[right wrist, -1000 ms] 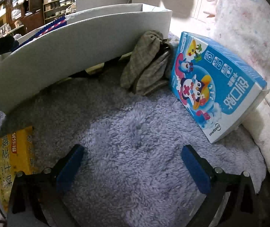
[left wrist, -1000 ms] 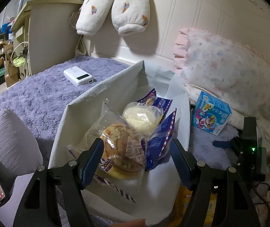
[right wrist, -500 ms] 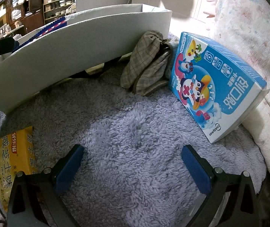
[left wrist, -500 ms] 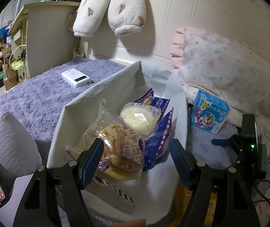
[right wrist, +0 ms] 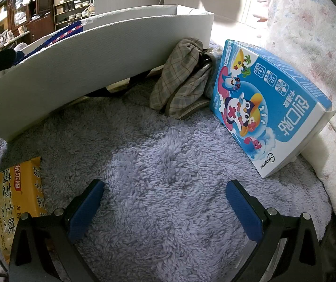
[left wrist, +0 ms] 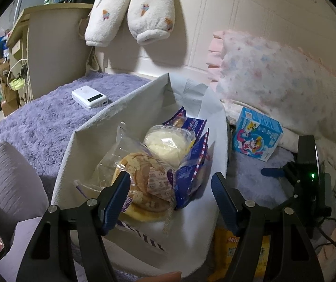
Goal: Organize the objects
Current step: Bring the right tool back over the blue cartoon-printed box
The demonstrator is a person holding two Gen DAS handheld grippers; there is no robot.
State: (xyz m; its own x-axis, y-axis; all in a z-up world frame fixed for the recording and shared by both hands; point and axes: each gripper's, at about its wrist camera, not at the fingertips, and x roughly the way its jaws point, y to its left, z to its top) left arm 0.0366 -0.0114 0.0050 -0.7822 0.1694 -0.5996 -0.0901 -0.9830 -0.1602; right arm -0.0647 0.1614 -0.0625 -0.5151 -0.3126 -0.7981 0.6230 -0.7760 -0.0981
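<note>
A white fabric bin (left wrist: 92,138) stands on the purple blanket and holds wrapped bread (left wrist: 142,178), a white bun in a clear tub (left wrist: 168,145) and blue snack packets (left wrist: 191,171). My left gripper (left wrist: 170,188) is open and empty, hovering above the bin's near side. A blue cartoon box (right wrist: 269,117) leans against the pillow; it also shows in the left wrist view (left wrist: 257,134). A yellow snack pack (right wrist: 17,199) lies at the bin's side (right wrist: 97,70). My right gripper (right wrist: 165,202) is open and empty over bare blanket, between the yellow pack and the blue box.
A plaid cloth pouch (right wrist: 184,80) lies between the bin and the blue box. A white power bank (left wrist: 89,97) lies on the blanket behind the bin. A floral pillow (left wrist: 285,89) sits at the right, a grey cushion (left wrist: 10,183) at the left.
The left gripper has drawn back and up a little from the bin. The right gripper and the objects have stayed put.
</note>
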